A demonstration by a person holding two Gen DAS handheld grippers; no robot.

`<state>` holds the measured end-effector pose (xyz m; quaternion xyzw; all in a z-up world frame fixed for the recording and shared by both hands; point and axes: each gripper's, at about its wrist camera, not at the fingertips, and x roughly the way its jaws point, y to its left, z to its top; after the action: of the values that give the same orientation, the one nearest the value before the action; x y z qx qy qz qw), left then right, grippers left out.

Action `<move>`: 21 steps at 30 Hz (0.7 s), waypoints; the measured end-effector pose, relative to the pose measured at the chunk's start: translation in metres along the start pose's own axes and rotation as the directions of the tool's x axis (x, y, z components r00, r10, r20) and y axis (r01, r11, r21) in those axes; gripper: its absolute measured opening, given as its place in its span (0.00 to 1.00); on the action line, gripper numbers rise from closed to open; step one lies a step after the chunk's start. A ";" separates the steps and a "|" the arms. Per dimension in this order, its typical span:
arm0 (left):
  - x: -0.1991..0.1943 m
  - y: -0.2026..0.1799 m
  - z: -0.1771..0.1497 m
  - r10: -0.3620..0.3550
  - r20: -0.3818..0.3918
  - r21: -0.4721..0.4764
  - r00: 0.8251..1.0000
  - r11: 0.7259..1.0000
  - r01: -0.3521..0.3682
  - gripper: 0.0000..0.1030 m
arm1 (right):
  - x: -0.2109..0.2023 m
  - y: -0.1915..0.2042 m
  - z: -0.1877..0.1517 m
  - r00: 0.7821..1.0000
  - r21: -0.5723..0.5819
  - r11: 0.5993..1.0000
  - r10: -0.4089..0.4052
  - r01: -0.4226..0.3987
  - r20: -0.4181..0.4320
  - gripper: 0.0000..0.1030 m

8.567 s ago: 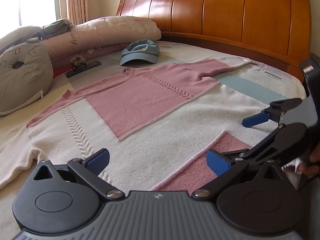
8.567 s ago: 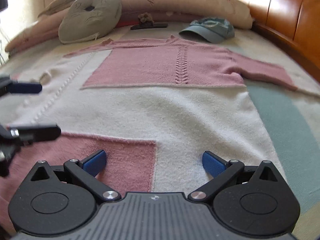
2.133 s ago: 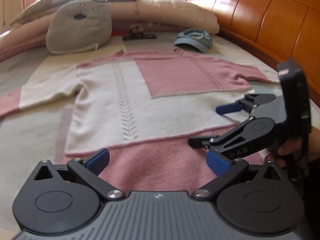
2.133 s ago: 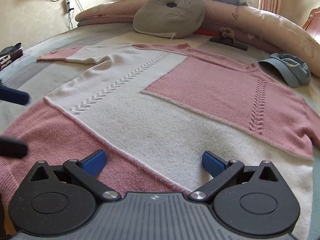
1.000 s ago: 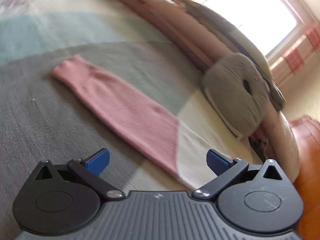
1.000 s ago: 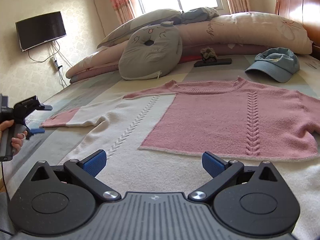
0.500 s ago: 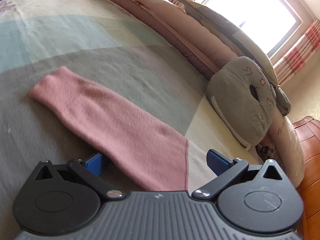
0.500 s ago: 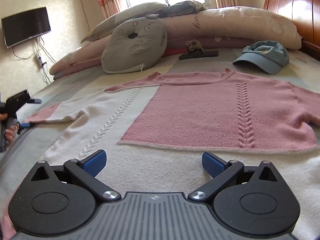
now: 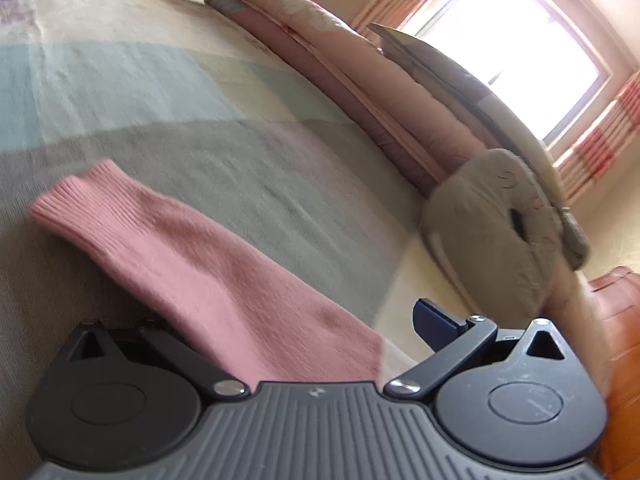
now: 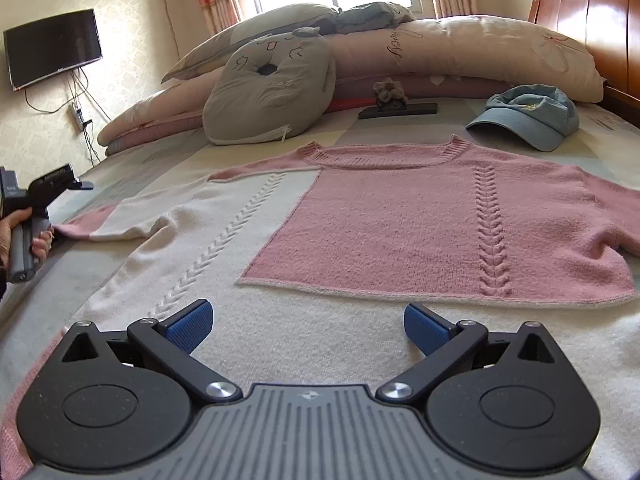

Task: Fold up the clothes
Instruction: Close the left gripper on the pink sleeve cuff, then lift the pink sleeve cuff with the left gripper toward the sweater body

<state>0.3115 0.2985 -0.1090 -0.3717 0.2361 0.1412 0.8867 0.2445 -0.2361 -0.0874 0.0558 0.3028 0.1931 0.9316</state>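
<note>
Meanwhile, left gripper [image 9: 304, 320] wide around the sweater [image 10: 360, 240] sleeve [image 9: 192, 264], right gripper [image 10: 306, 326] wide above its hem.

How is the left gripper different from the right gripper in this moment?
The left gripper has the sweater's pink sleeve between its jaws; the right gripper has nothing between its jaws. The left one is at the sleeve end; the right one is over the white body of the sweater. Both have open jaws.
</note>
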 end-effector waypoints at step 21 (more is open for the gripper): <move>-0.006 -0.032 0.012 -0.099 0.054 -0.035 0.994 0.994 0.101 0.99 | -0.003 0.003 -0.001 1.000 -0.017 1.000 0.001 -0.001 0.001 1.00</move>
<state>0.3234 0.2849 -0.0799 -0.3957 0.1912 0.1108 0.8914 0.2408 -0.2349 -0.0859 0.0483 0.3006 0.1962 0.9321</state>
